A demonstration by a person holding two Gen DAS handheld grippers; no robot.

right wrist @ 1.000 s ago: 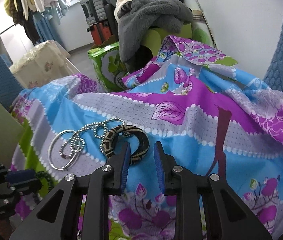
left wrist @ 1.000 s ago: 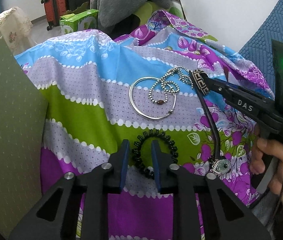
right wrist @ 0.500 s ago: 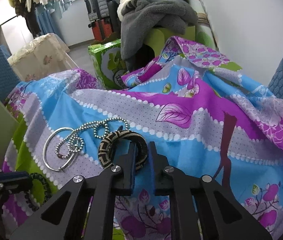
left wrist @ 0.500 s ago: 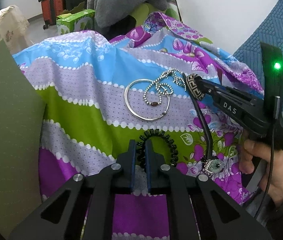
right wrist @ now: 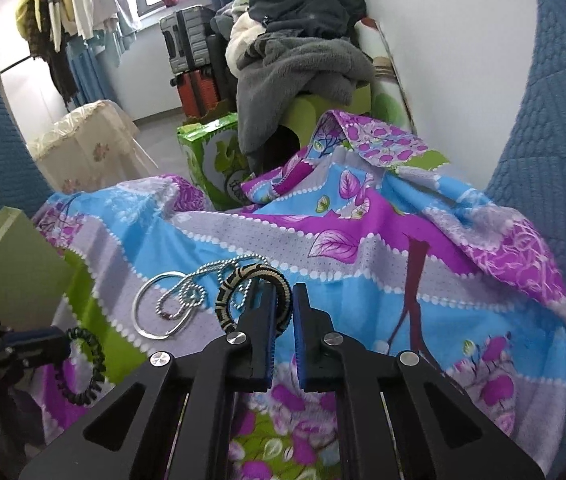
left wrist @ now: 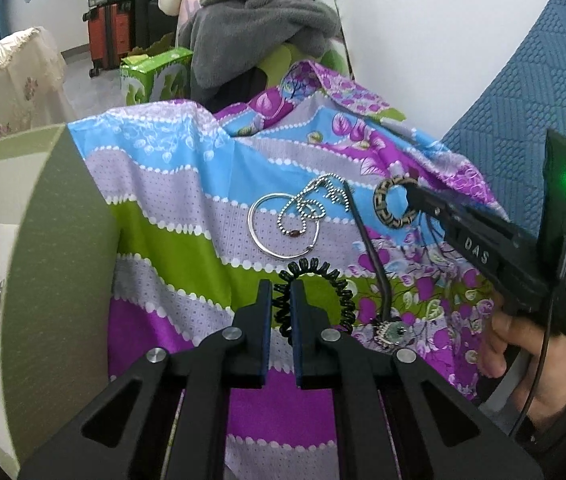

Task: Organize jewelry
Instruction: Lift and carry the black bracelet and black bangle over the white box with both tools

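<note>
Pinched thinly at their rims in the closed left tool (left wrist: 281, 306) and right tool (right wrist: 283, 312), the black coiled hair tie (left wrist: 315, 296) and black-and-cream woven bangle (right wrist: 253, 298), above the floral sheet's (right wrist: 383, 288) seven-o'clock corner, could be dropped, or the beaded silver chain (right wrist: 203, 284) snagged.

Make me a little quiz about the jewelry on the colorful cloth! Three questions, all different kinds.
1. True or false: the left hand-held gripper is shut on the black coil band.
2. What does the right hand-held gripper hold? A) silver ring B) woven bangle C) bead chain
3. Fill in: the bead chain lies across the silver ____.

Key
1. True
2. B, the woven bangle
3. ring
</note>
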